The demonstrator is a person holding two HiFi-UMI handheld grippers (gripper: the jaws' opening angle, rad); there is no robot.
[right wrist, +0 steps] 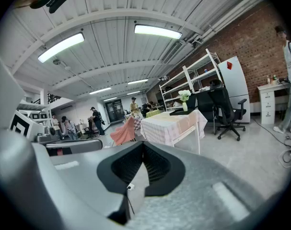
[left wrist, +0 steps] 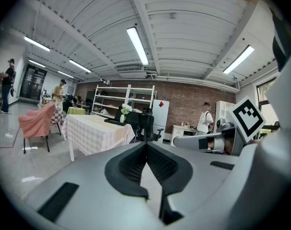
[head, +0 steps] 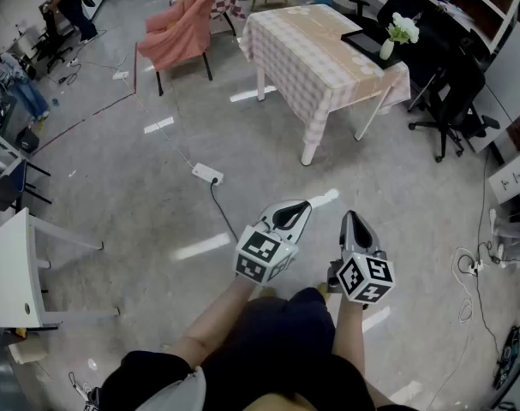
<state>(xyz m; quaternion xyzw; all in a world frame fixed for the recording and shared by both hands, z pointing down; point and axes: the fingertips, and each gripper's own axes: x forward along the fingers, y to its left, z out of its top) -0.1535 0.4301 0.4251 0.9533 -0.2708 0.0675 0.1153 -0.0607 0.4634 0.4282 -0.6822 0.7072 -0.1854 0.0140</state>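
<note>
- The left gripper (head: 299, 206) has its jaws pressed together with nothing between them; its own view shows the dark pads (left wrist: 135, 164) meeting in a line.
- The right gripper (head: 351, 217) is likewise closed on nothing, held just beside the left one and in front of the person's body, both well above the floor (head: 114, 195).
- Carrying the pair well, I judge, means holding them level and apart, so that the marker cubes do not knock together, and stepping wide of the cable (head: 222, 209) underfoot.
- Nearest ahead lies the power strip (head: 207, 174): a small white oblong, flat on the grey floor, its dark cable curving back toward the person.
- Farther on stands the table (head: 302, 50) in a pale checked cloth, bearing a vase (head: 387, 49) of white flowers.
- A chair (head: 182, 28) draped in pink stands to the table's left.
</note>
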